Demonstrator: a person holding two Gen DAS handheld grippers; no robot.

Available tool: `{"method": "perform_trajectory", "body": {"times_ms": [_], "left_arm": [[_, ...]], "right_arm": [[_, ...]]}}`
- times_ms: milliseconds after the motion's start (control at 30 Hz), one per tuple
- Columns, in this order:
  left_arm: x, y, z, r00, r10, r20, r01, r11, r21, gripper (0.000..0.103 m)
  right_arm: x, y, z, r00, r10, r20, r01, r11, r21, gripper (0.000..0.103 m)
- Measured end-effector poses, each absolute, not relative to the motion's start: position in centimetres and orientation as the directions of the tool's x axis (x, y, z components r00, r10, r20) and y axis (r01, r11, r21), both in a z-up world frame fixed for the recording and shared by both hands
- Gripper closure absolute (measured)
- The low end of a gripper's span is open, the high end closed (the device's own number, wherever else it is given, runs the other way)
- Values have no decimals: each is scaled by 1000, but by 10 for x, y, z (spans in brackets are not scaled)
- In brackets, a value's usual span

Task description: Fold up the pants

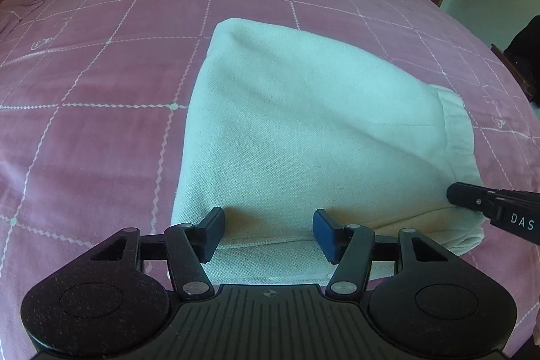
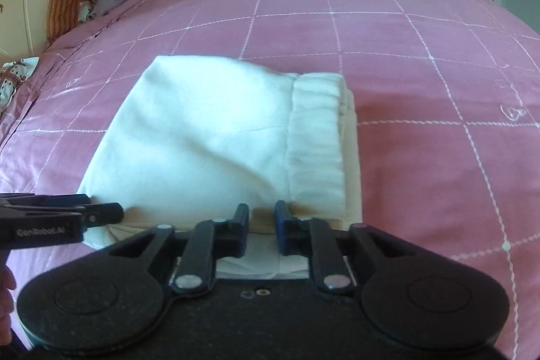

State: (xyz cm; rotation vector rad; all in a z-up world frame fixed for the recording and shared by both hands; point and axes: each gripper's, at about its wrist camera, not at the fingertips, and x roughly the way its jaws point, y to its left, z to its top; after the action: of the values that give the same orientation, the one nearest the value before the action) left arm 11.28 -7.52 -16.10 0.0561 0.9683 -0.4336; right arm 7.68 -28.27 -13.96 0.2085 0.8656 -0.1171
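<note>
Across the pink checked bed [image 1: 101,73] one pair of white pants [image 1: 303,130] lay folded into a compact stack near the front edge, its ribbed waistband [image 2: 317,137] at the right, probably so both tools could reach the near hem. Two grippers worked it. At the left, the left gripper [image 1: 269,233] stood with jaws spread wide over the near edge, gripping nothing. At the right, the right gripper [image 2: 262,228] showed only a narrow gap, with no cloth visibly pinched.
</note>
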Motion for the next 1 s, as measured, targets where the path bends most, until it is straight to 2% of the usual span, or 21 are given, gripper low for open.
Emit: {"method": "perform_trajectory", "body": {"times_ms": [400, 467, 533, 667, 900, 1000], "left_arm": [[119, -75, -159, 475, -320, -819, 371, 918, -143, 45], [120, -75, -158, 474, -318, -821, 370, 918, -142, 45], [120, -75, -157, 475, -314, -822, 372, 918, -136, 45], [121, -75, -152, 479, -305, -823, 366, 922, -129, 45], [121, -75, -145, 492, -296, -819, 361, 925, -117, 45], [125, -75, -141, 498, -296, -815, 359, 926, -117, 45]], "right_arm": [[72, -297, -138, 654, 26, -756, 238, 942, 238, 103], [74, -297, -134, 659, 48, -751, 238, 933, 269, 90], [74, -294, -130, 665, 58, -744, 227, 934, 275, 83], [77, -282, -119, 682, 39, -731, 210, 946, 247, 78], [80, -280, -110, 696, 19, -718, 211, 950, 229, 77], [83, -278, -109, 701, 16, -713, 208, 952, 226, 73]]}}
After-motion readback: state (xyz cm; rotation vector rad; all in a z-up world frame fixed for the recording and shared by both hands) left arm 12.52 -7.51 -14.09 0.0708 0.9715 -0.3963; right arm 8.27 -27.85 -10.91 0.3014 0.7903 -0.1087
